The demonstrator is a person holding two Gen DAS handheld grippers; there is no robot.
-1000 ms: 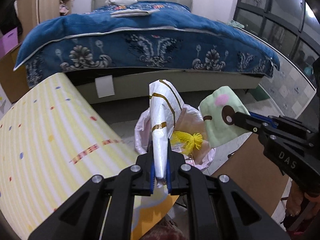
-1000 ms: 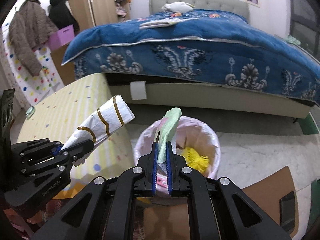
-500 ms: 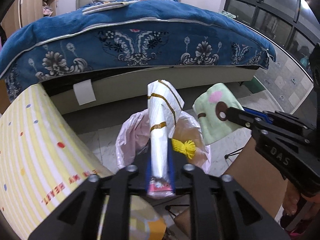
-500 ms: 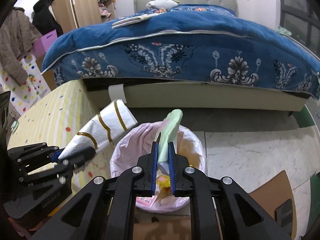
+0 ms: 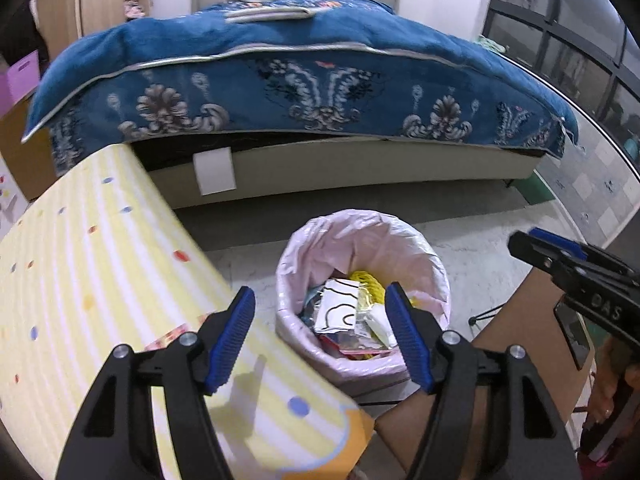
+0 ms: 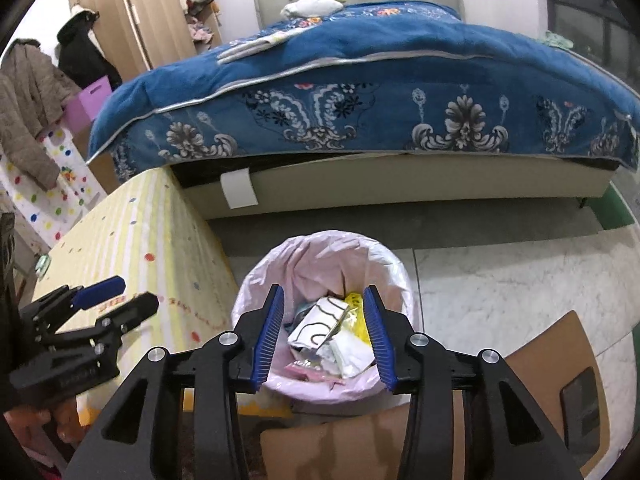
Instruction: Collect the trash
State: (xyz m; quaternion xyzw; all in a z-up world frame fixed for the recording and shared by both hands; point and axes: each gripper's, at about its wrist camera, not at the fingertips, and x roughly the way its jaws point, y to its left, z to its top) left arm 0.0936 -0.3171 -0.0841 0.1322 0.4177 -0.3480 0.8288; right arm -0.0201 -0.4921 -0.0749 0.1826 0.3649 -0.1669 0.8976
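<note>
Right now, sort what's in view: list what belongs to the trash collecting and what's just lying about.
Job:
- bin with pink liner
- white wrapper inside it
- left gripper, open
- right gripper, open

Lying about:
- bed
- yellow mat
- coats
- phone

The left gripper (image 5: pixel 320 312) is angled downward above the trash bin (image 5: pixel 434 264), jaws spread wide after just opening, with nothing between the blue pads (image 5: pixel 232 332). The right gripper (image 6: pixel 323 330) is likewise angled down over the trash bin, jaws parted less widely, also just opened and holding nothing. Seen from the right wrist, the left gripper sits to the left of the bin.
</note>
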